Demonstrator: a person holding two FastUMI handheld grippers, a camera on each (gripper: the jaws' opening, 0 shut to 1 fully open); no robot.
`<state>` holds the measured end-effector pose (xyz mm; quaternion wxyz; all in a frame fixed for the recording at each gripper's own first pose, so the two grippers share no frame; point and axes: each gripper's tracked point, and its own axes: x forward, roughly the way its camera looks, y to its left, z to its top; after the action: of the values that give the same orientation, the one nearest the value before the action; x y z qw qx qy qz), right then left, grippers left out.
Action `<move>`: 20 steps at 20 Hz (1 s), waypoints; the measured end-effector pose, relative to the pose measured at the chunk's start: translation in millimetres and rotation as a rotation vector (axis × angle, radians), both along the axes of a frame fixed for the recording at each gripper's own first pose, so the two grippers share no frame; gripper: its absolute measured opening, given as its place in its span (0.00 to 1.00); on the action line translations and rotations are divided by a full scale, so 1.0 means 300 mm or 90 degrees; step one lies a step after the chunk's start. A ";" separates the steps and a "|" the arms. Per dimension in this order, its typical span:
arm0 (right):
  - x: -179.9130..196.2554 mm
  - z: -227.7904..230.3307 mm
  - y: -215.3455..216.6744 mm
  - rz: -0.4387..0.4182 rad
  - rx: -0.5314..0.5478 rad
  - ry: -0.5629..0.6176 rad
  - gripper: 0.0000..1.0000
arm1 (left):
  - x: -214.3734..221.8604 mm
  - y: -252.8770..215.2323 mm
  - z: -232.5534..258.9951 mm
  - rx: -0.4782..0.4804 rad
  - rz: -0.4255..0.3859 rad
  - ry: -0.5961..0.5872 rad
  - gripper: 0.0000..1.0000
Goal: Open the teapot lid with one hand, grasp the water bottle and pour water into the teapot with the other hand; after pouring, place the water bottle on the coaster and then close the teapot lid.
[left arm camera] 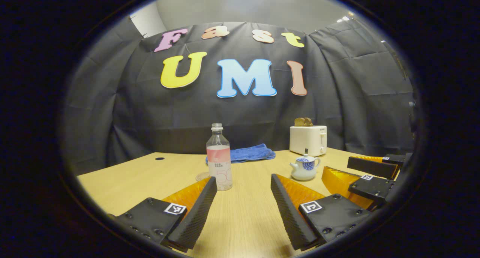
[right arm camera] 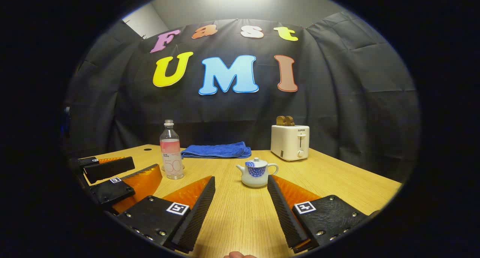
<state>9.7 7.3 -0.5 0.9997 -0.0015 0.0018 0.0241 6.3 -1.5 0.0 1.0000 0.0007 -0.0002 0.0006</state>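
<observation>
Teapot point(right arm camera: 256, 174): lid on, standing mid-bench just ahead of our right gripper point(right arm camera: 240, 190), which we are holding wide and empty. Water bottle point(left arm camera: 219, 157): upright before our left gripper point(left arm camera: 243, 190), also spread wide. We are judging a centred, vertical knob pinch best. Toaster point(right arm camera: 290, 141): behind.

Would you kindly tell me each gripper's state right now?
Left gripper: open, holding nothing.
Right gripper: open, holding nothing.

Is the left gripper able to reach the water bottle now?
Probably yes: the left gripper is open, and the water bottle stands upright just ahead of its fingers, with bare table between.
</observation>
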 end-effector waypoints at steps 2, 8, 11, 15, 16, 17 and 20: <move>0.017 0.000 -0.002 0.001 0.000 -0.002 0.87 | 0.012 -0.019 -0.001 0.000 -0.012 0.000 1.00; 0.050 0.003 0.017 0.018 0.000 -0.001 0.87 | 0.041 -0.026 -0.003 0.000 -0.019 0.003 1.00; 0.071 -0.006 0.041 0.043 -0.005 0.014 0.87 | 0.079 -0.013 -0.009 0.003 -0.015 0.010 1.00; 0.153 0.066 -0.007 0.031 0.000 -0.002 0.87 | 0.150 0.037 0.113 0.015 -0.007 -0.029 1.00; 0.191 0.083 -0.025 0.020 0.006 -0.006 0.87 | 0.174 0.051 0.146 0.019 -0.005 -0.040 1.00; 0.223 0.093 -0.038 0.014 0.007 -0.003 0.87 | 0.204 0.064 0.155 0.025 -0.001 -0.045 1.00; 0.339 0.100 -0.069 0.007 -0.009 0.020 0.87 | 0.283 0.092 0.152 0.016 0.002 -0.033 1.00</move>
<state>111.3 -13.4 29.4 0.9994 -0.0081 0.0175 0.0297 91.0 26.2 45.6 0.9996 0.0137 -0.0263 0.0022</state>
